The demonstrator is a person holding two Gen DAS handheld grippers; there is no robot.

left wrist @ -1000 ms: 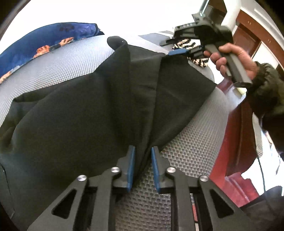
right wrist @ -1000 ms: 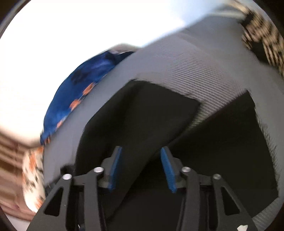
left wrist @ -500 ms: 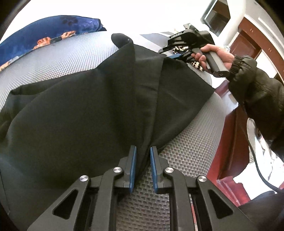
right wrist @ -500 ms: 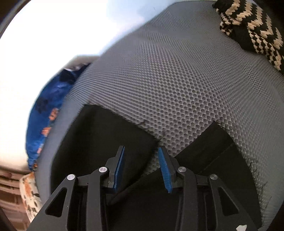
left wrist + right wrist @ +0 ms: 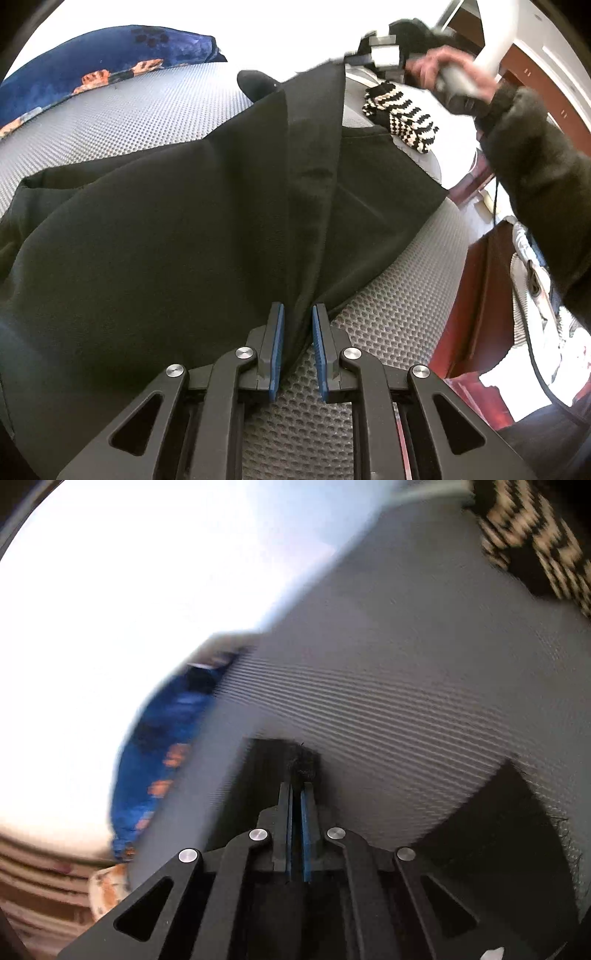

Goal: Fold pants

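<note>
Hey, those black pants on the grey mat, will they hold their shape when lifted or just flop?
Probably flop: the pants drape in soft folds and sag between the left gripper and the right gripper. Likely light, since both thin pinches raise an edge. The mat looks textured, so dragging may catch.

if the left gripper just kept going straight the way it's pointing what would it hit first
The black pants: the left gripper is already clamped on a gathered ridge of the fabric. Going on, it would probably push that cloth into the grey mesh mat beneath, though depth is hard to judge.
</note>
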